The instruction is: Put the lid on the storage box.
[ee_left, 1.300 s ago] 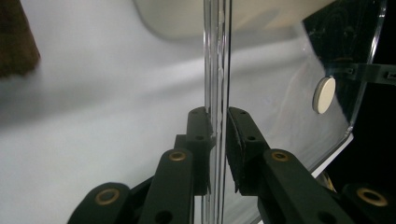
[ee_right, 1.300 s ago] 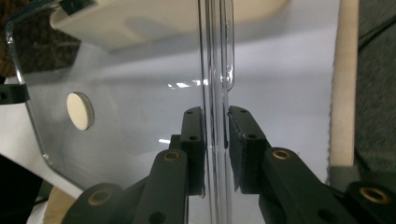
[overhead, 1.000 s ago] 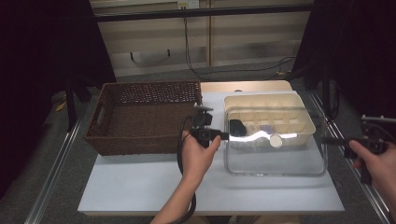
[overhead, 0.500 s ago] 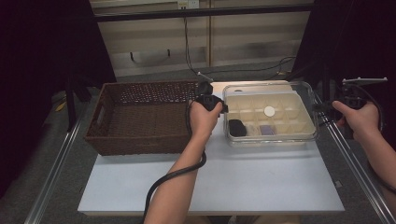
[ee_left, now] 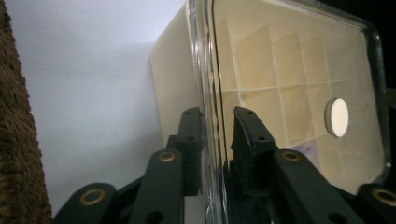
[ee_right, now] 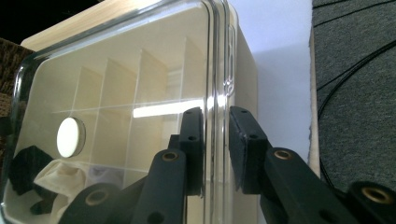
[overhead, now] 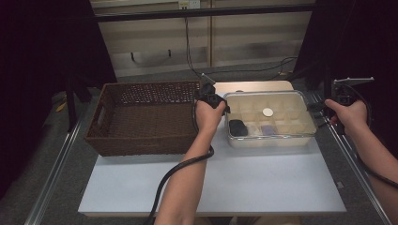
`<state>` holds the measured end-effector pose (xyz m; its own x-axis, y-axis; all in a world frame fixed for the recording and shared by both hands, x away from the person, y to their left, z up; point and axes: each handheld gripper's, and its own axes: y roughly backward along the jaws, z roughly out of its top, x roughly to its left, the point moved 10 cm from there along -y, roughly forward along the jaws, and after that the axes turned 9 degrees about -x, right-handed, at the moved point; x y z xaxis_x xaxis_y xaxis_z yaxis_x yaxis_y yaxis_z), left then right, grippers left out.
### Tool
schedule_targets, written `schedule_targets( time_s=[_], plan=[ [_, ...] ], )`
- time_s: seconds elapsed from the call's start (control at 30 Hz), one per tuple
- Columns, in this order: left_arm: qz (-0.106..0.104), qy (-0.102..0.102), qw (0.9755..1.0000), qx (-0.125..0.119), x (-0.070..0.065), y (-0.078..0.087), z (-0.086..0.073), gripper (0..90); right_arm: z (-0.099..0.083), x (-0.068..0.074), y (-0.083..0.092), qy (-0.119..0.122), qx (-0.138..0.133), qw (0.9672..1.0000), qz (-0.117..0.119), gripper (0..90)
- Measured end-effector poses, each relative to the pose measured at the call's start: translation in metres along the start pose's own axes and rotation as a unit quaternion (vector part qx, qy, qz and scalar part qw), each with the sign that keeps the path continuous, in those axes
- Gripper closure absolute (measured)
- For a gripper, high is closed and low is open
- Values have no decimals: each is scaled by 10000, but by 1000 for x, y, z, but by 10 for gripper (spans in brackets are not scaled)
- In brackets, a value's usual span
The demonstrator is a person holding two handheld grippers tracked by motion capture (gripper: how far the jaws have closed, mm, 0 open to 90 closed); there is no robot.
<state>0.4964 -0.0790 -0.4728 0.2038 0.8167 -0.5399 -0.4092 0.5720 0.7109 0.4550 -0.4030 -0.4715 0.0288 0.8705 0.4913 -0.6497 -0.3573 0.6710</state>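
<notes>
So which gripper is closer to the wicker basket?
Left. The left gripper sits between basket and clear box, jaws just opening around its lid rim; the right gripper is at the box's far end.

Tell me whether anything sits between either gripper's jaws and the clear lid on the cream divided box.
Nothing visible does. The left gripper straddles one end rim of the clear plastic lid, and the right gripper straddles the opposite rim, with small gaps showing beside the pads. The lid sits on the cream compartment box.
</notes>
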Motion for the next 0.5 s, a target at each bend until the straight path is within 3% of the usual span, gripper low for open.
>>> schedule_targets(
  time_s=[0.03,0.2,0.23,0.3,0.37,0.47,0.5],
  plan=[
    [67,-165,9998,-73,0,0,2,765,0,0,-1,-19,-23,10000,18,737],
    [36,-200,9998,-47,0,-2,2,714,-1,-2,-6,160,-103,9997,-175,713],
    [99,-266,9995,-128,0,-3,4,698,1,-3,-3,311,-256,9987,-323,665],
    [139,-444,9988,-161,-1,0,5,639,5,-5,1,493,-386,9969,-468,652],
    [128,-582,9981,-150,-5,8,5,626,5,-6,6,492,-428,9970,-427,632],
    [-21,-724,9973,-132,-11,15,2,539,4,-4,12,568,-438,9966,-396,563],
    [-189,-995,9948,-126,-19,26,-2,504,2,4,23,701,-541,9958,-226,500]
  ],
)
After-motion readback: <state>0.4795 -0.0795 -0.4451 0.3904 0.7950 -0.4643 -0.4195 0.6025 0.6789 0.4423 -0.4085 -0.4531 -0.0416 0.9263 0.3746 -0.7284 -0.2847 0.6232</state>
